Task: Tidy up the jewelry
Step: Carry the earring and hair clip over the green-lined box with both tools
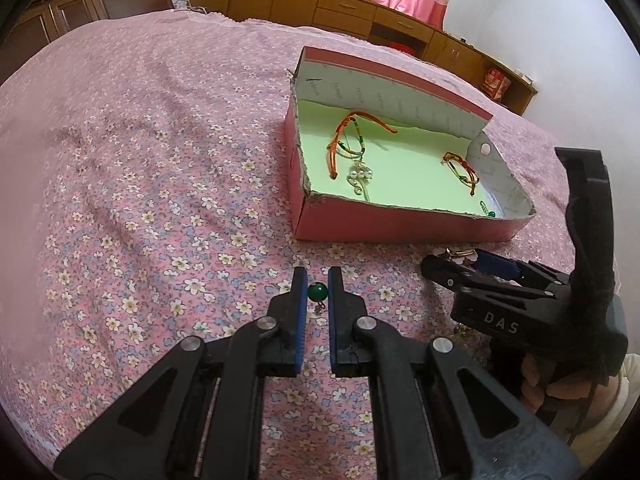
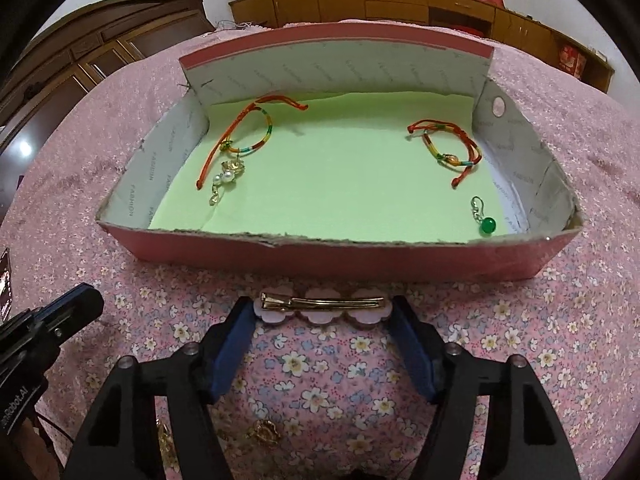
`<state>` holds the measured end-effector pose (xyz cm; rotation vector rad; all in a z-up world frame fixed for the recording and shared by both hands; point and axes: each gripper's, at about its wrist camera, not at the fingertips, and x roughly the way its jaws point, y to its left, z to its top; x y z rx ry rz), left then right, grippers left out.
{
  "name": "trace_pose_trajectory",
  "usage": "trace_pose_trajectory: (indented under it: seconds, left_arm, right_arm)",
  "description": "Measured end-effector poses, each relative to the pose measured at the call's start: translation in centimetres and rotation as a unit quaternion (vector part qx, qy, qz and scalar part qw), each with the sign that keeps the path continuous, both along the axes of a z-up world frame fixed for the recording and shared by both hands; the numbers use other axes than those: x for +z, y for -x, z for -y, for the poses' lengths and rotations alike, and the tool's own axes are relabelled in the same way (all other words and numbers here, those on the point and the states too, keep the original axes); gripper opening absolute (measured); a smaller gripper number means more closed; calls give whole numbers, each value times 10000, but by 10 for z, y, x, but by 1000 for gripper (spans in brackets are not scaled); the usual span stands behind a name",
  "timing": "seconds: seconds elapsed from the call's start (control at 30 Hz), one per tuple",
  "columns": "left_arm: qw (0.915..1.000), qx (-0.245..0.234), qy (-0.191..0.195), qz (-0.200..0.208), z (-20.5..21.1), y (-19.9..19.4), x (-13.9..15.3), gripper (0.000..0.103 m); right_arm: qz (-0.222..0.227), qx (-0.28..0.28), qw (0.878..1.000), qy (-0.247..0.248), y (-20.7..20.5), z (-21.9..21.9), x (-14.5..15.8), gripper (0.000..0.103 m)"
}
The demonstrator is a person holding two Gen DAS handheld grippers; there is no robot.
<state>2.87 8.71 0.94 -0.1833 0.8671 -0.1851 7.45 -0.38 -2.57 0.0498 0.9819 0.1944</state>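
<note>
Left tongs (image 1: 318,284) narrow, blue pads flanking a glossy green bead earring (image 1: 318,291) on the floral bedspread (image 1: 140,160). Right tongs (image 2: 323,308) spread wide, gripping endwise a scalloped pink hair clip (image 2: 322,307) with gold bar, just before the pink cardboard box (image 2: 320,258), green-lined.

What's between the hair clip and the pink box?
Only bare flowered bedspread, seen in the right wrist view. The hair clip sits across the right gripper, just short of the box.
</note>
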Motion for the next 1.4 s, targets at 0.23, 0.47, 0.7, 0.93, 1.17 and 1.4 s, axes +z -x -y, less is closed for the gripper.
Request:
trace_pose_trajectory:
  seconds: [0.23,0.47,0.7,0.93,1.17,1.4]
  left_arm:
    - [10000,-52,-19,77,9,1,7,1]
    - [9998,-113,-43,158,20,2,14,1]
    - [9994,-178,-61,287,32,3,24,1]
    - [9982,-228,-9,555,42,6,36,1]
    - [9966,-200,67,798,44,9,45,1]
    - [9946,-173,118,1018,47,6,52,1]
  right_arm:
    - [102,-21,9998,-182,18,22,18,71]
    - [419,-47,9987,-272,35,38,38,71]
    - [724,-78,9968,-338,48,53,55,71]
    - [1101,-119,9928,-454,58,62,68,71]
    - [1388,-131,9886,-570,62,69,76,71]
    - [1617,-145,9847,-627,62,74,79,71]
